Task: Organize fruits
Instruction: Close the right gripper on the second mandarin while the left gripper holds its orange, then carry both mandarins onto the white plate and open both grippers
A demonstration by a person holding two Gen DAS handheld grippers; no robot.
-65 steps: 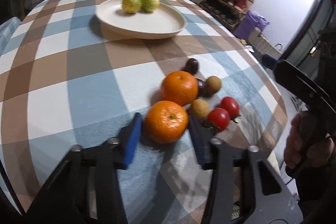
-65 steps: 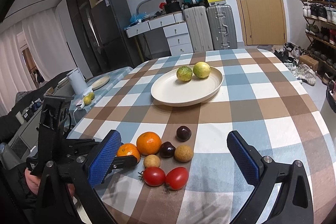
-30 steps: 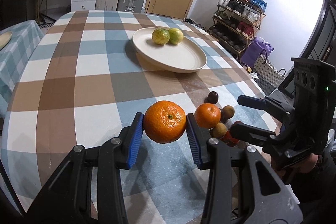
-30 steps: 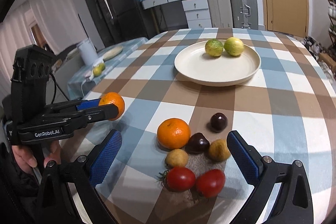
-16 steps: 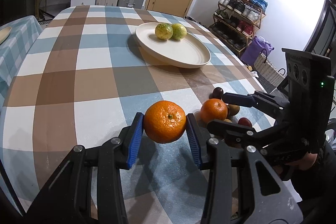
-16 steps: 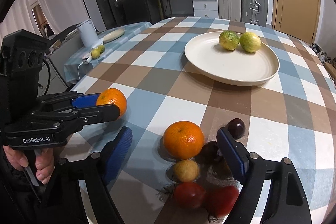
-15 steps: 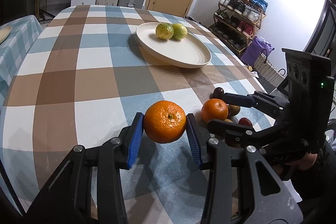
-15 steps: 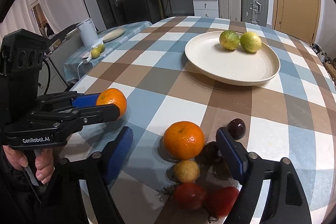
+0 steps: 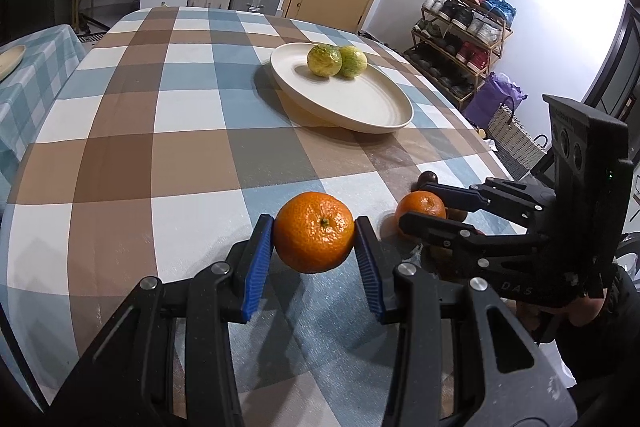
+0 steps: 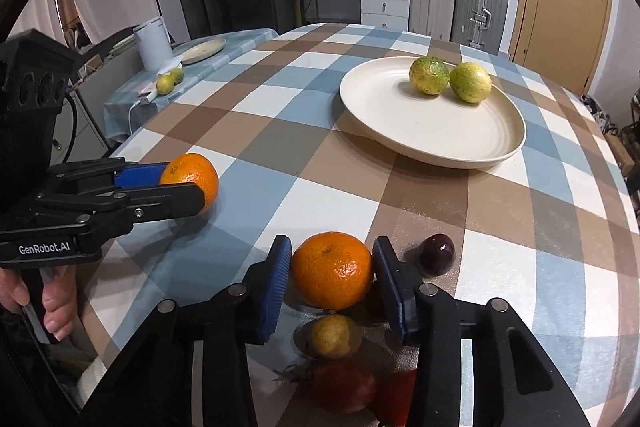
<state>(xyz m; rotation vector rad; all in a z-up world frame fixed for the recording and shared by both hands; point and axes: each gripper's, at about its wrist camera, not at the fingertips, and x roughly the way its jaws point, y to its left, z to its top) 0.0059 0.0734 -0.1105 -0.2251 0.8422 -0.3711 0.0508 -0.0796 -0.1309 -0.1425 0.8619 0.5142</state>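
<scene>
My worry is the second round orange mandarin (image 10: 331,269) slipping sideways into the small fruits beside it — my right gripper (image 10: 331,277) brackets it on the checked tablecloth (image 10: 304,131), pads barely touching, while my left gripper (image 9: 315,253) clamps the first orange mandarin (image 9: 315,237) aloft, level, pointing toward the cream plate (image 9: 376,111).

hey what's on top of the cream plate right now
Two yellow-green citrus fruits sit side by side toward the far side of the cream plate. Whatever lies just behind them on the plate is hidden.
</scene>
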